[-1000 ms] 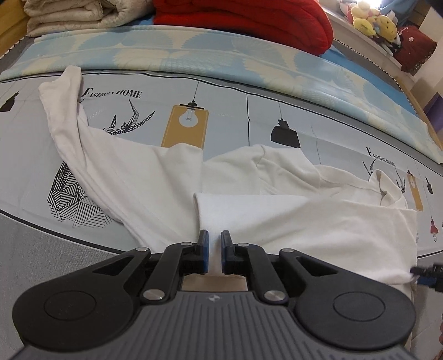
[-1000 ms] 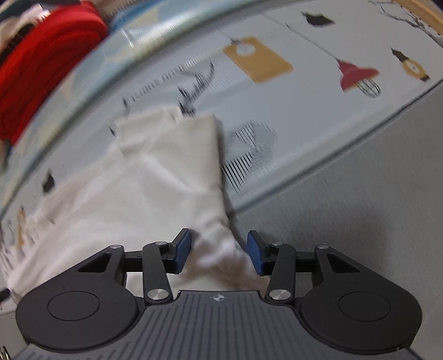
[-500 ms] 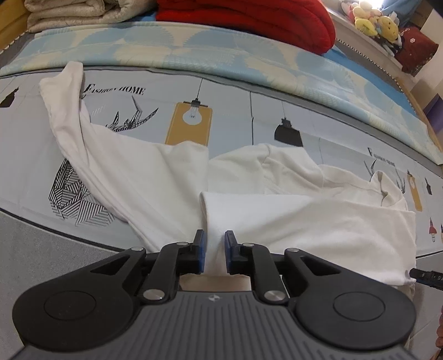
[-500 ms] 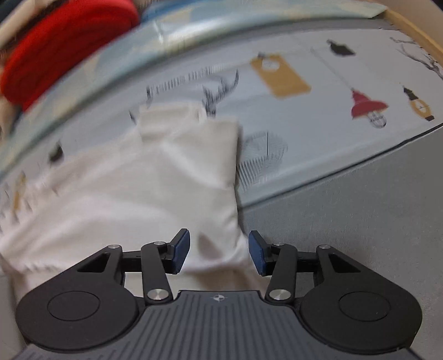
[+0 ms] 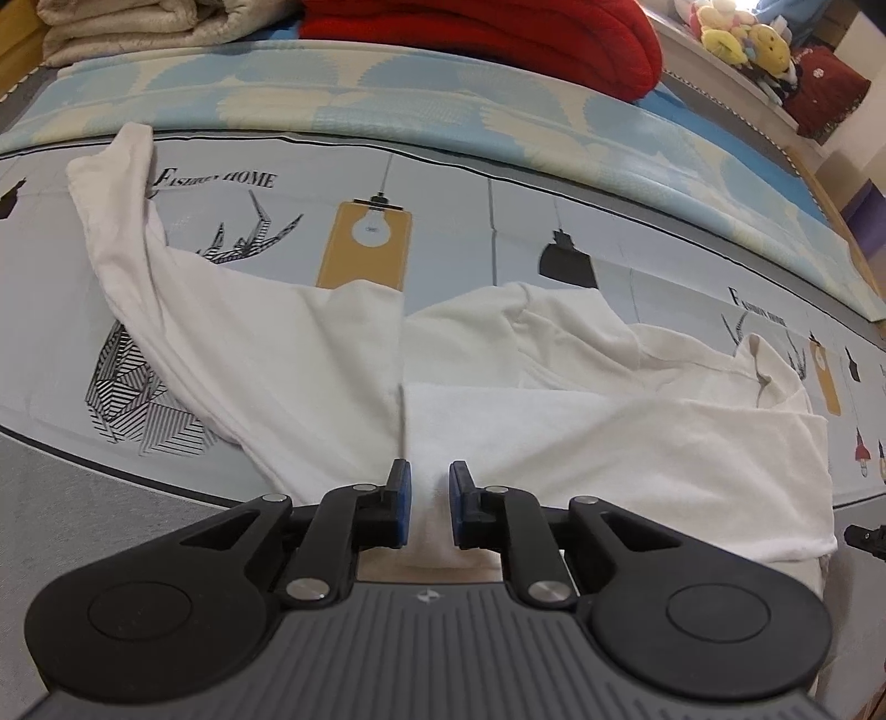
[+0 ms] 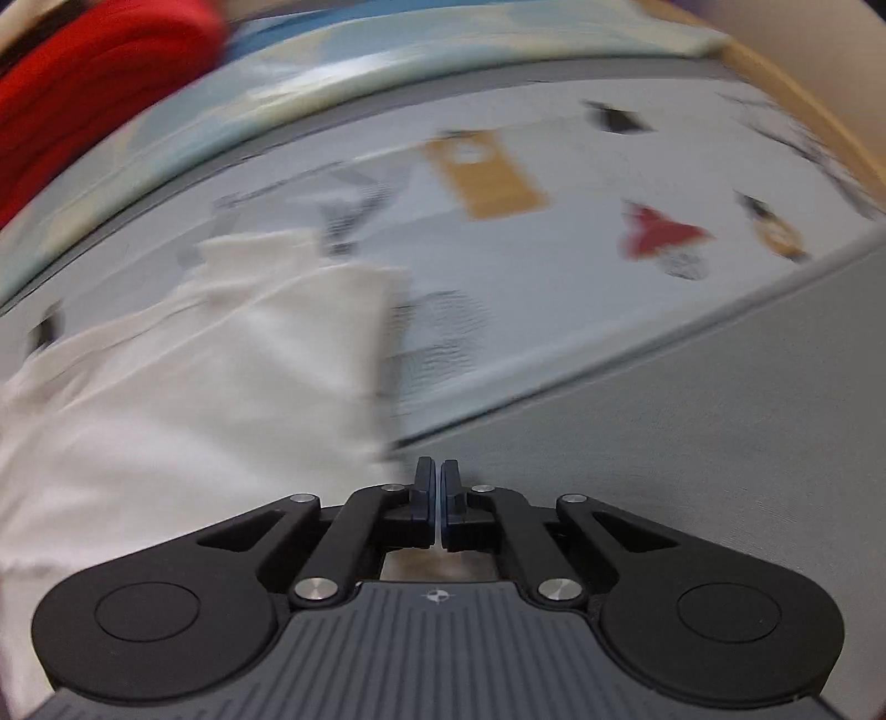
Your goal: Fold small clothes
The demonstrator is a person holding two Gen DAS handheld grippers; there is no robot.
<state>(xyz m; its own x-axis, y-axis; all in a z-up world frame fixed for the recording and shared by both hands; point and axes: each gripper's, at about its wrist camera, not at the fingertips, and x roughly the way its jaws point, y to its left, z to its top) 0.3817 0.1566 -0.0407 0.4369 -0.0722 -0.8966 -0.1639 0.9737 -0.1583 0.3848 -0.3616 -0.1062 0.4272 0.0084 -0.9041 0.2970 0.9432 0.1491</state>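
A white long-sleeved shirt (image 5: 609,443) lies partly folded on the printed bed sheet (image 5: 470,238). One sleeve (image 5: 127,232) stretches away to the far left. My left gripper (image 5: 426,487) stands at the shirt's near edge, its jaws narrow, with a fold of the white cloth pinched between the blue pads. In the blurred right wrist view the shirt (image 6: 194,399) fills the left side. My right gripper (image 6: 437,482) is shut over the grey band of the sheet. The shirt's corner lies just left of its fingers, and no cloth shows between them.
A red blanket (image 5: 498,27) and a folded beige blanket (image 5: 138,22) lie along the far side of the bed. Plush toys (image 5: 742,39) sit on a ledge at the far right. A plain grey strip (image 6: 692,443) runs along the sheet's near edge.
The right gripper's jaws have closed; the shirt corner that lay between them now sits to their left. The left gripper's jaws stand slightly wider than a second ago, cloth still between them.
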